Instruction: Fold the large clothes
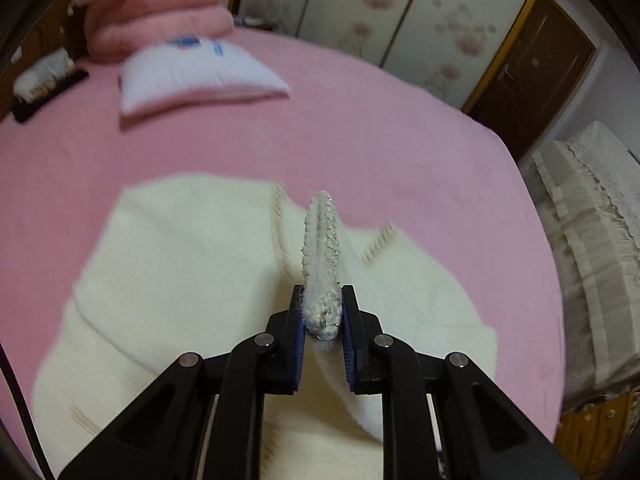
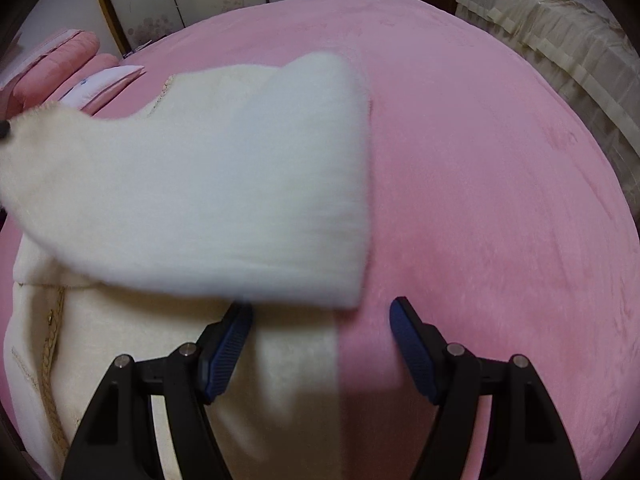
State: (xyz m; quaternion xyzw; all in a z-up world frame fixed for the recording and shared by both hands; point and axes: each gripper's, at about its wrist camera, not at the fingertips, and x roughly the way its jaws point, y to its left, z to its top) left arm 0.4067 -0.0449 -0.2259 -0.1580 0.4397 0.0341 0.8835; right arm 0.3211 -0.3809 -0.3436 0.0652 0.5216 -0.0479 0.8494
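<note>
Left wrist view: left gripper [image 1: 323,312] clamped shut on a beaded hem [image 1: 322,240] of the cream garment [image 1: 180,260], raised clear of the bed [image 1: 360,120]. Lay spread, the rest of that garment, over the near part of the bed, well short of the pillow [image 1: 192,76] and quilts [image 1: 160,8] at the far left corner. Right wrist view: right gripper [image 2: 320,320] wide open, holding nothing, poised just above the garment's right edge where cream met pink. Hung in the air ahead of it a lifted flap [image 2: 220,184], blurred, slanting up toward the left. Looked like a fold-over in hand: one side being carried across the body. Called, probably, for a low, level carry so that the flap landed flat rather than dragging the lower layer along. Worth pinning or pinching the near right edge with the open jaws first, to anchor the crease line. Best matched edge to edge before letting go, with the bulky hem laid inside the outline. Risked, as judged here, slipping from so narrow a bite on fluffy, heavy cloth; better a slow sweep than a flick.
</note>
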